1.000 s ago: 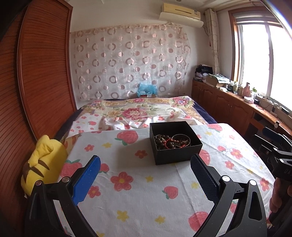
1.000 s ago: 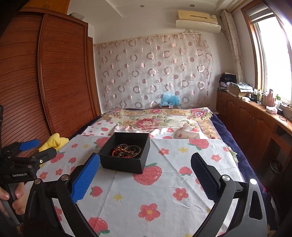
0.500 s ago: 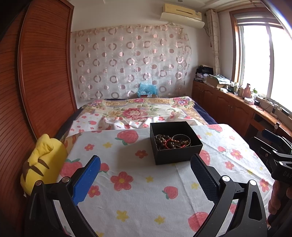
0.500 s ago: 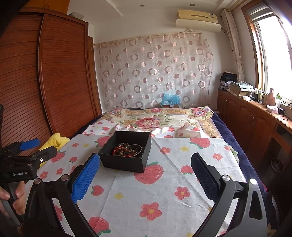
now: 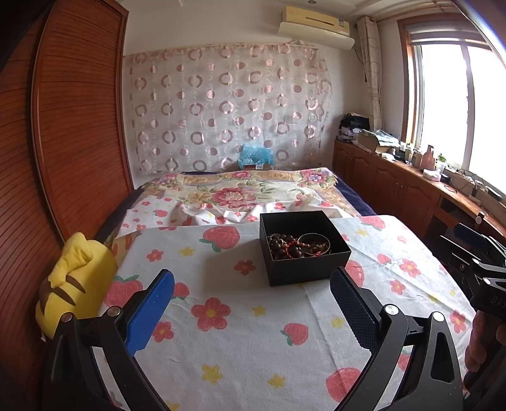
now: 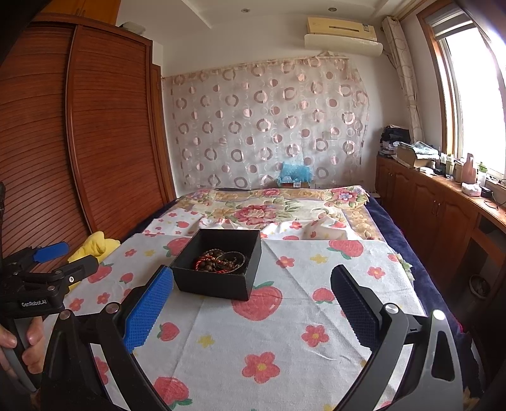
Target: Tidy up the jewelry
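Both grippers had crept only slightly forward since the earlier frames, the black box sitting a touch nearer and larger in the right wrist view. Nearest in the left wrist view, the left gripper [image 5: 251, 303] hovered above the strawberry-and-flower cloth [image 5: 240, 341] with its blue pads spread wide and nothing between them. The right gripper [image 6: 252, 300] hung likewise over the cloth, fingers parted and empty, its left pad [image 6: 148, 309] just in front of the box's near corner but not touching it.

Beyond the fingers, the open black box [image 5: 303, 249] stood upright on the cloth, slightly right of centre for the left camera and left of centre for the right one. Inside lay the jewelry [image 5: 297, 245]: dark wooden beads, a red cord and a thin bangle, tangled in one heap.

To the left, a yellow plush toy [image 5: 72, 284] rested against the wooden wardrobe [image 5: 72, 126]. Farther back the floral bedspread [image 5: 240, 196] covered the bed, and a circle-patterned curtain [image 5: 227, 110] hung on the far wall beneath an air conditioner [image 5: 316, 22].
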`<state>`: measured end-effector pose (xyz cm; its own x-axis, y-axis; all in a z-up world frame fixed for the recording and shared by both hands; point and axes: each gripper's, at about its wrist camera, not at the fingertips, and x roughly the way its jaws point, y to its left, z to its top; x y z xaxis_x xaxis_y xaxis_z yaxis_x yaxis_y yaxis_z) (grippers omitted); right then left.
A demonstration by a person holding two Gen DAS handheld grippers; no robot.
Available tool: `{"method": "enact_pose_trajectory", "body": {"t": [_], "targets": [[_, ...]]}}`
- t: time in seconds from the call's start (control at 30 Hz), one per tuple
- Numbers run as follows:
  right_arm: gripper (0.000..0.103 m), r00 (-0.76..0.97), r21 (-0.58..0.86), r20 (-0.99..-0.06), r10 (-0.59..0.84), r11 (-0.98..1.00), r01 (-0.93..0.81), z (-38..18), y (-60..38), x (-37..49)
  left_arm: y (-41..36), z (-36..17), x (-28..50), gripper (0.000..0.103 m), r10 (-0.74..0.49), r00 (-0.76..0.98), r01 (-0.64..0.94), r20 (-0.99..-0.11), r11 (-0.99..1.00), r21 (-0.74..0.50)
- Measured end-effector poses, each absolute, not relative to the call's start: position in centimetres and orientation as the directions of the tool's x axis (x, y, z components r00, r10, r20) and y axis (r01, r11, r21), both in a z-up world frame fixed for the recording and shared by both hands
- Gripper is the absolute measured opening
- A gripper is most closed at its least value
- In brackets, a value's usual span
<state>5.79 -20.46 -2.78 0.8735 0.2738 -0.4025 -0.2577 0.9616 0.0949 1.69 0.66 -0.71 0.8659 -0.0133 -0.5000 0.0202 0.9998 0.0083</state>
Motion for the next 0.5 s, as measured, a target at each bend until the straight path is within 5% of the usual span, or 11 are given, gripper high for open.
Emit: {"method": "enact_pose_trajectory", "body": {"t": [0.5], "targets": [[0.100, 0.873, 0.095, -0.403, 0.274, 0.961, -0.258, -2.75, -20.52, 5.77, 0.68, -0.78, 1.70, 0.095, -0.012, 0.866, 0.019, -0.499, 1.000, 0.009]]}}
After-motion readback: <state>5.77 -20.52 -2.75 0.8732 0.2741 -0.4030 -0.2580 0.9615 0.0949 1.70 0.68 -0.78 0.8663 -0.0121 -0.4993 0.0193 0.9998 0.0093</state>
